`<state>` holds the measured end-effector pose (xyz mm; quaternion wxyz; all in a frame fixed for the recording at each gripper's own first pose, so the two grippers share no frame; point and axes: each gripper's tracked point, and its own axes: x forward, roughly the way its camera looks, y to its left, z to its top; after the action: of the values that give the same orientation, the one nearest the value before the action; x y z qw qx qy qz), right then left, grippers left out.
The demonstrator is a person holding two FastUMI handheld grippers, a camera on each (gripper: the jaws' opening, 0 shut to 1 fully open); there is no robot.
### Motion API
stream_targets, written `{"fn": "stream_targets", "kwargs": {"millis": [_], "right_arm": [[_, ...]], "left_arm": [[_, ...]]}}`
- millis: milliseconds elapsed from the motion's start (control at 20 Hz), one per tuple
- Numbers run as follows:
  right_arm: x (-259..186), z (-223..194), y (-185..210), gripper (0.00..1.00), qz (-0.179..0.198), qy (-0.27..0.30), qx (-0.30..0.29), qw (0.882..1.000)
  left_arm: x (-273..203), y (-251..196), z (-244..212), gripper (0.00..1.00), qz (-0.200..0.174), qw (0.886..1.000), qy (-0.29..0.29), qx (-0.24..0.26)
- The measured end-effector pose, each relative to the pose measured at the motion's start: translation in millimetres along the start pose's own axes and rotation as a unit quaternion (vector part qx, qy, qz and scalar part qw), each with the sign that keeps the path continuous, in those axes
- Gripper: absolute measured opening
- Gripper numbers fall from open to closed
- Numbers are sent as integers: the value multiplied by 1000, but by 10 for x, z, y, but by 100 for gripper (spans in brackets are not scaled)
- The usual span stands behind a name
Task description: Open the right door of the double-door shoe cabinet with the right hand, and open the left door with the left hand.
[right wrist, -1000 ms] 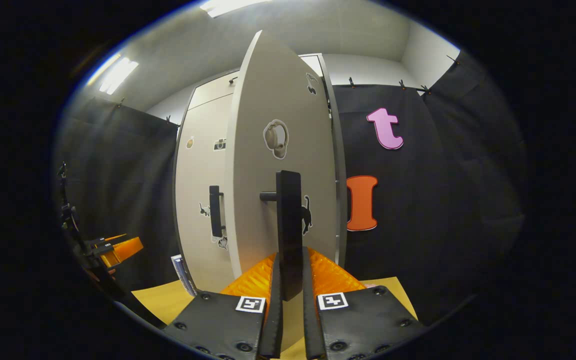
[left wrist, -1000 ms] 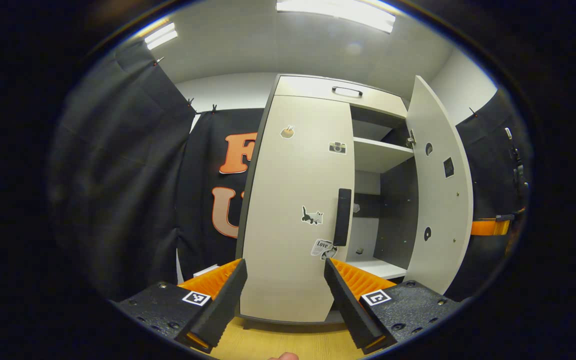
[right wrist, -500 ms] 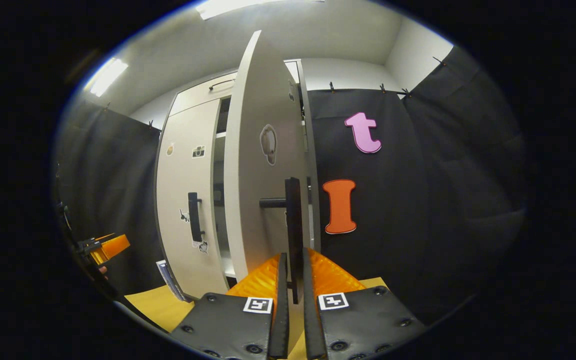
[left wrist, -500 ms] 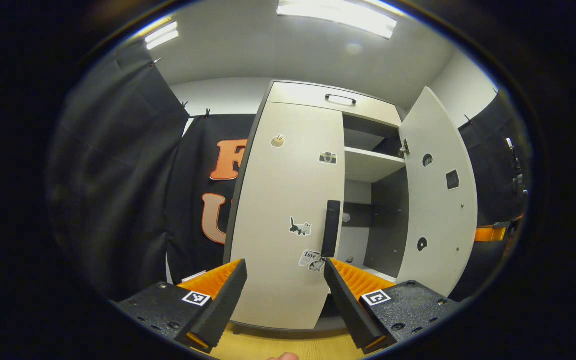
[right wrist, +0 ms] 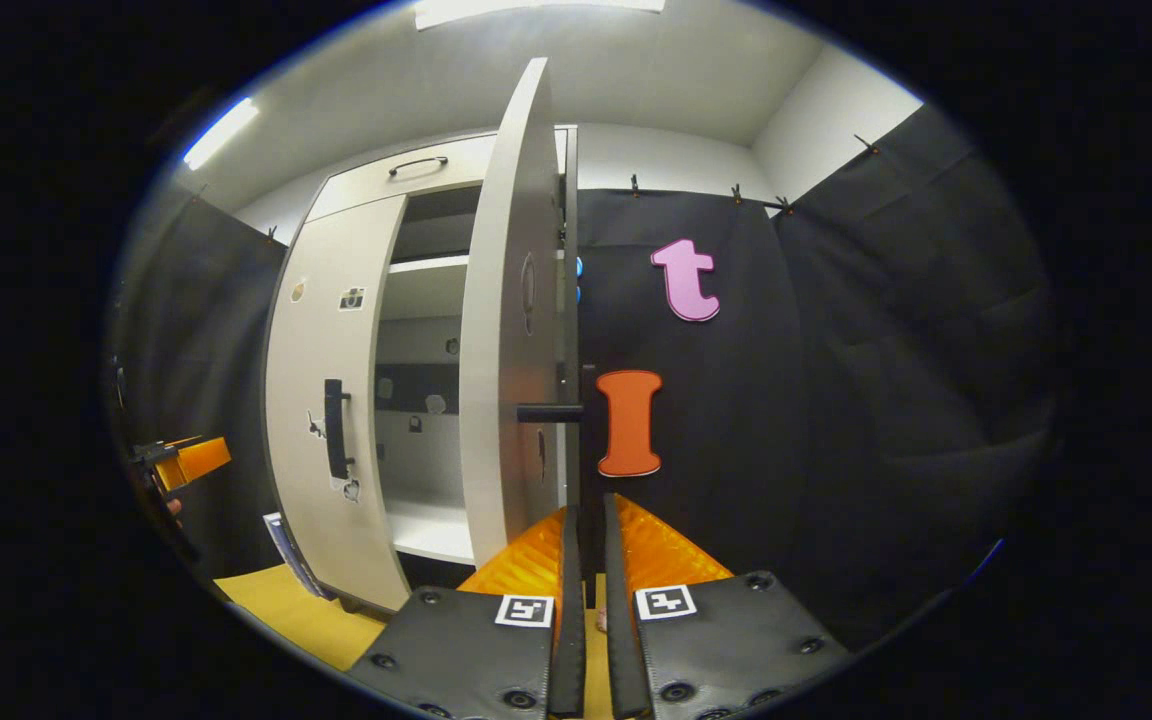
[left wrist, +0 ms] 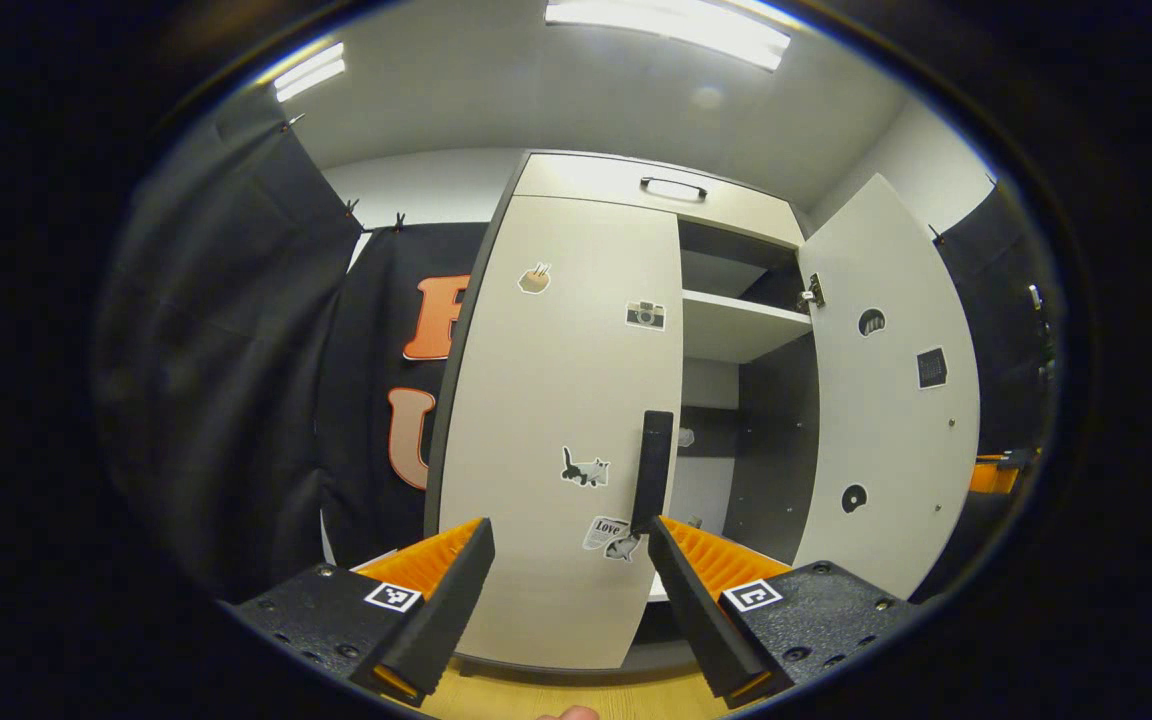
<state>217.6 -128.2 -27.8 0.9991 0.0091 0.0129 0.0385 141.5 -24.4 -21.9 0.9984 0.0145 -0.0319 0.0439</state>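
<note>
The shoe cabinet's left door point(left wrist: 556, 400) is closed and carries stickers and a black vertical handle point(left wrist: 653, 470). My left gripper point(left wrist: 568, 532) is open in front of that door, and the handle's lower end sits just above its right finger. The right door point(left wrist: 891, 400) stands swung wide open. In the right gripper view that right door point(right wrist: 511, 330) appears nearly edge-on, and my right gripper point(right wrist: 588, 515) is shut on its black handle point(right wrist: 546, 412). The left door point(right wrist: 321, 400) and its handle point(right wrist: 336, 428) lie off to the left, with the left gripper point(right wrist: 181, 460) at the far left edge.
Inside the open half are a pale shelf point(left wrist: 741, 325) and dark inner walls. A drawer with a black pull point(left wrist: 673, 187) tops the cabinet. Black cloth walls close in on both sides. The floor point(right wrist: 286, 610) is pale wood, and a flat printed item point(right wrist: 286, 545) leans by the cabinet base.
The right door has swung further open with the right gripper shut on its handle, from angled to nearly edge-on. The left gripper stayed open and shifted slightly, so the left handle sits nearer its right finger.
</note>
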Motion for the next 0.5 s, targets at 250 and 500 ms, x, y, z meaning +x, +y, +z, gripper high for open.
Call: {"fn": "stream_targets", "kwargs": {"millis": [250,500], "right_arm": [[-246,99,-67,17,5,-10,39,999],[-691,-1,-270,17,-38,1,15,999]], "left_arm": [[403,-231,144,94,-42,999,5,-23],[818,-535,164,94,-87,996,18,-7]]}}
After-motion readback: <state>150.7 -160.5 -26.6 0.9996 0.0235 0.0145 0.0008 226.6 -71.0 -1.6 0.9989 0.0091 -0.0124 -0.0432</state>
